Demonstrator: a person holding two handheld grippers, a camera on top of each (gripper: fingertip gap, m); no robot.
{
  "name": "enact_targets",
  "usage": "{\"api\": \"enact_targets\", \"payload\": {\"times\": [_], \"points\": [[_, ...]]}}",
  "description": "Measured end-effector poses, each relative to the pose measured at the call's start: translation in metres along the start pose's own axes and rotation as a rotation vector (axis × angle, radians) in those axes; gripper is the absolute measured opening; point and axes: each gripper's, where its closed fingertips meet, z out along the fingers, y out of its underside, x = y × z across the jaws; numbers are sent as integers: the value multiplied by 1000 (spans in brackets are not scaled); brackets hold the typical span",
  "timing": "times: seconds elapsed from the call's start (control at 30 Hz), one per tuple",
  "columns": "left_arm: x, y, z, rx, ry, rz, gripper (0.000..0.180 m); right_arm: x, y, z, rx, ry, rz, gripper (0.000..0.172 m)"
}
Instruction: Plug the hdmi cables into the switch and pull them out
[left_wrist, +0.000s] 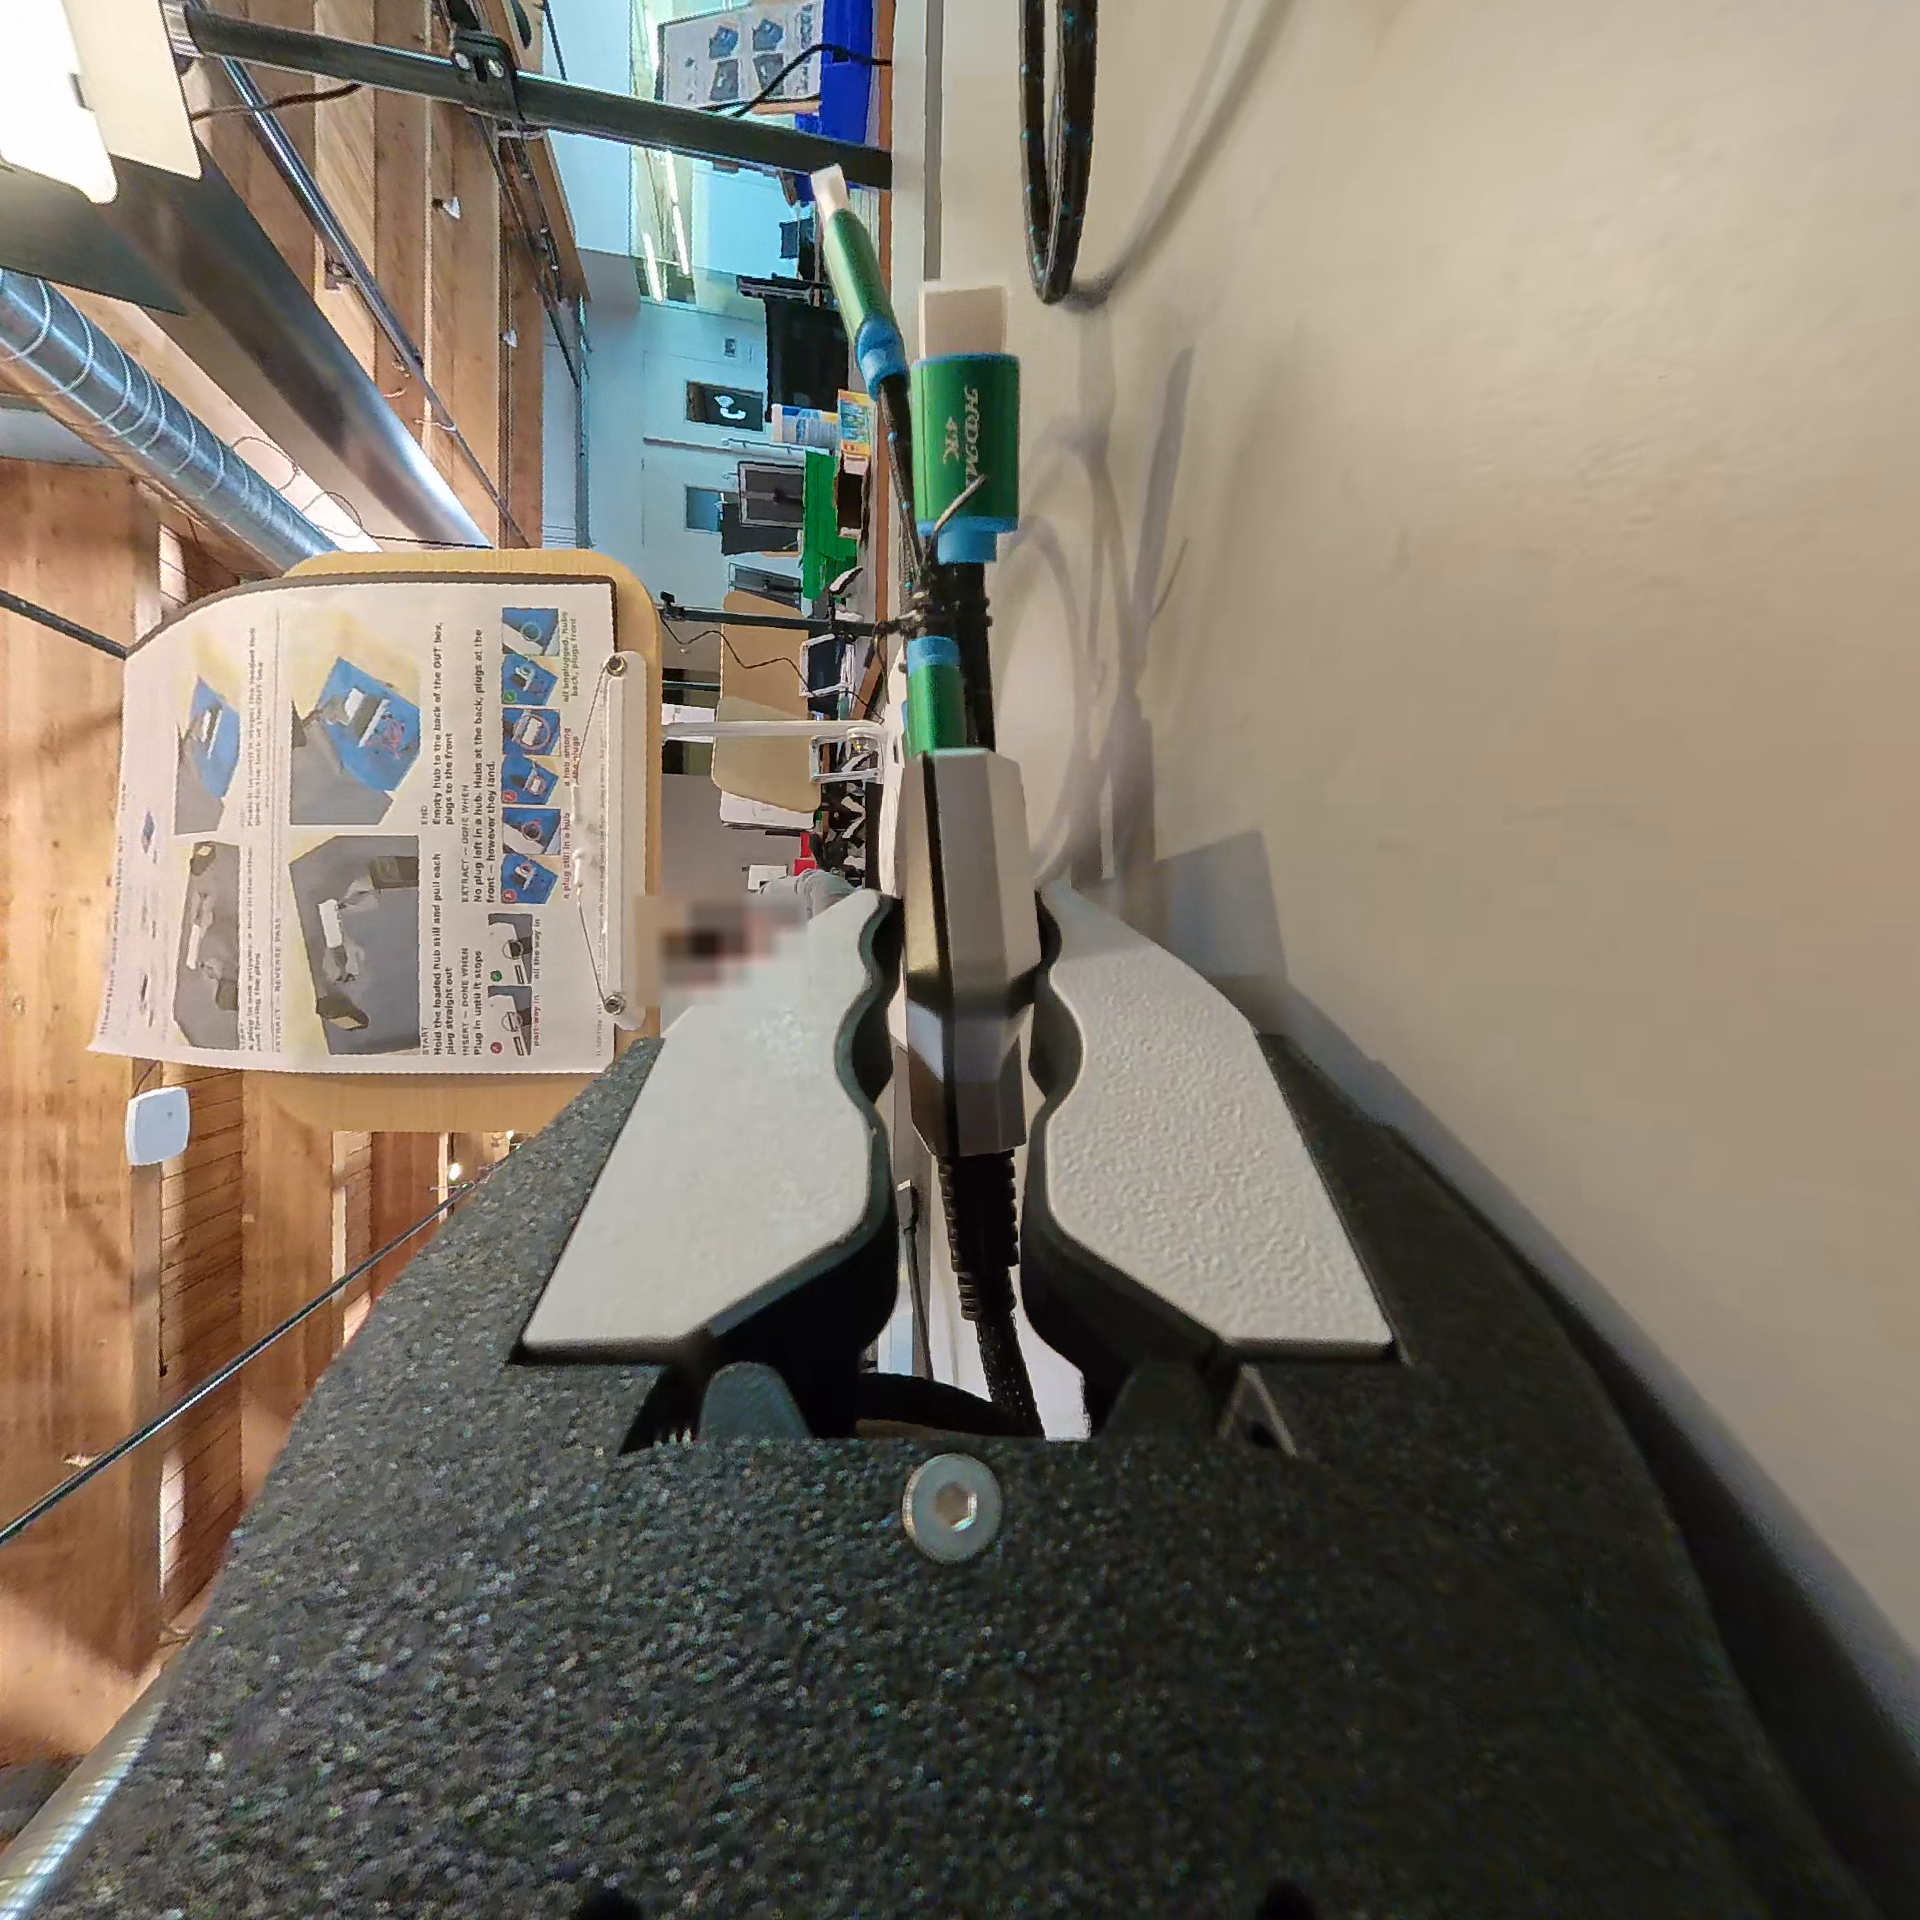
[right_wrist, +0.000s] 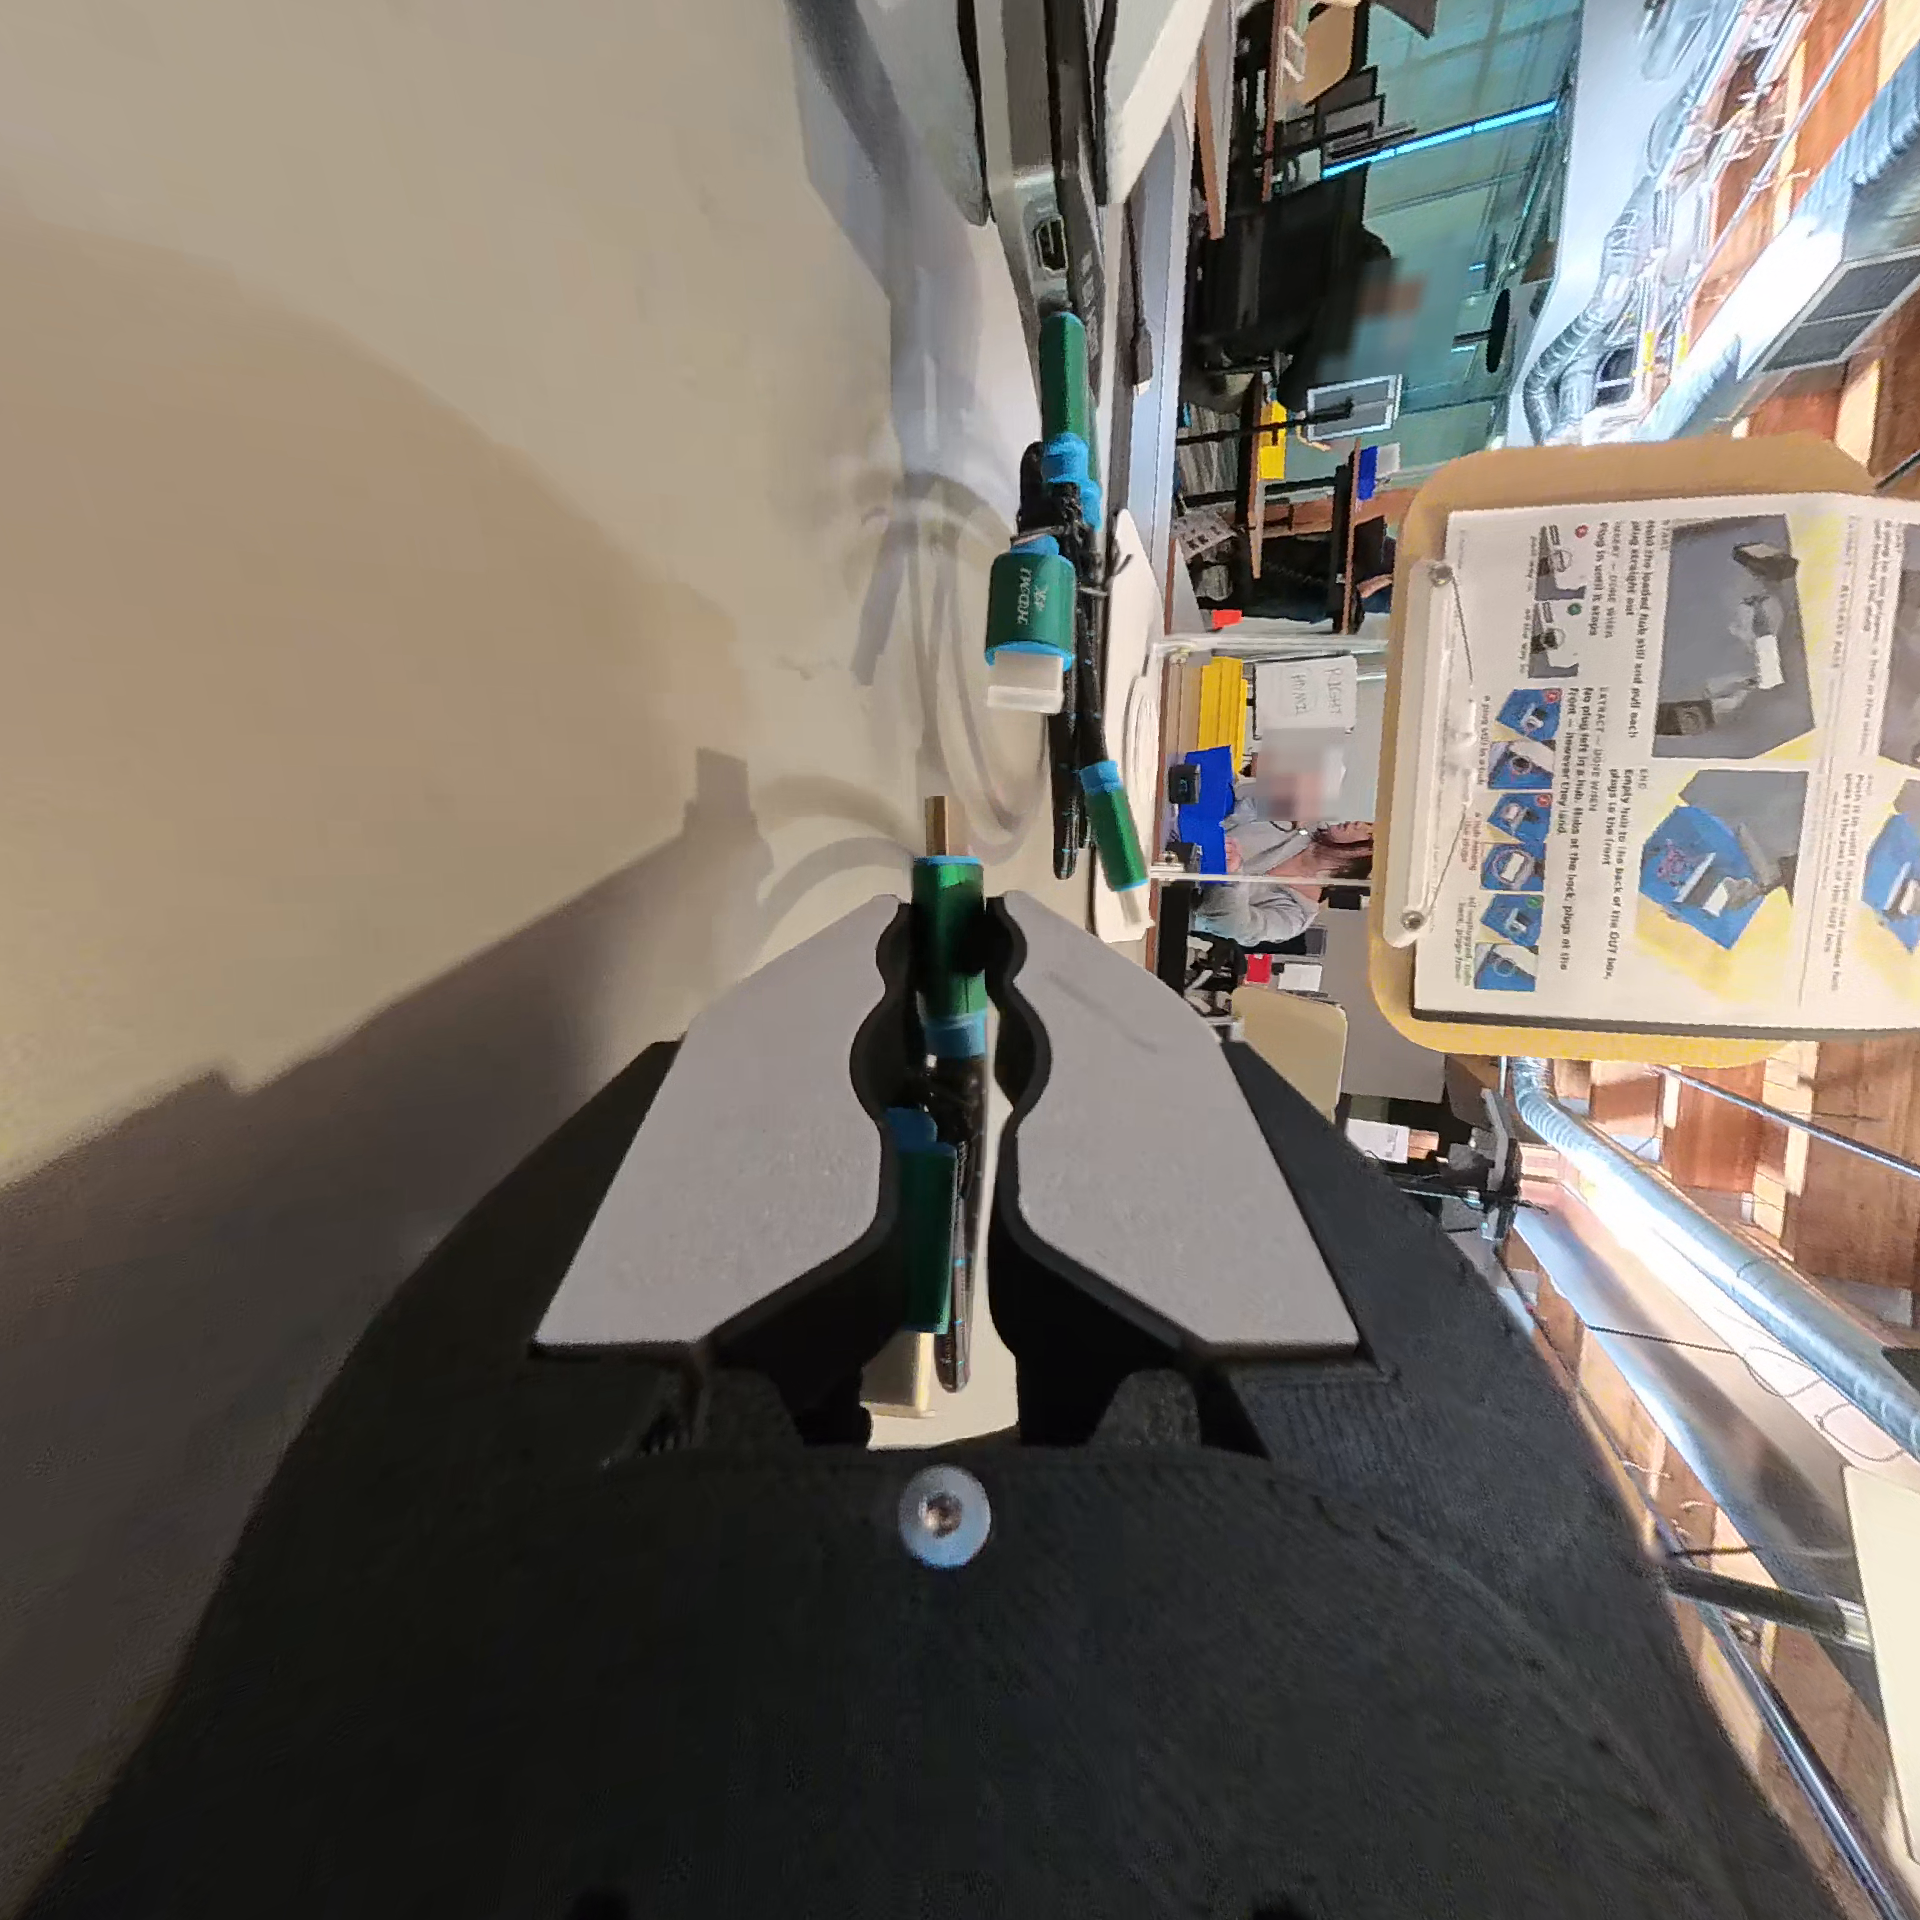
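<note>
In the left wrist view my left gripper (left_wrist: 966, 920) is shut on a grey metal hub (left_wrist: 966, 883); both pads press its sides. The hub's black braided cable (left_wrist: 992, 1278) trails back between the fingers. A green plug with a blue collar (left_wrist: 938, 704) meets the hub's far end. In the right wrist view my right gripper (right_wrist: 948, 920) is shut on a green plug with blue collars (right_wrist: 943, 935). Its gold tip (right_wrist: 937, 831) sticks out past the fingertips, above the cream table (right_wrist: 416, 520). The hub also shows far off in the right wrist view (right_wrist: 1029, 223).
More green plugs on black braided cables lie ahead: a white-capped one (left_wrist: 961, 447) (right_wrist: 1023, 623), a raised one (left_wrist: 854, 265), another (right_wrist: 1112, 836), and one under my right fingers (right_wrist: 923, 1226). A white cable (right_wrist: 966, 748) coils on the table. An instruction sheet on a board (left_wrist: 364, 831) (right_wrist: 1662, 748) stands behind.
</note>
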Motion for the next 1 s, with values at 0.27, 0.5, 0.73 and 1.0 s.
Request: {"api": "enact_targets", "payload": {"times": [0.27,0.5,0.73,1.0], "points": [[-1,0,-1,4,-2,-1,23,28,-7,-56,-95,152,-40,12],[-1,-3,-2,11,-5,-6,23,126,44,-181,-386,323,-46,11],[-2,-2,-2,10,-7,-23,23,81,176,-265,-815,133,149,11],[0,-3,-2,5,-8,-7,23,16,226,-237,-899,-3,378,14]]}}
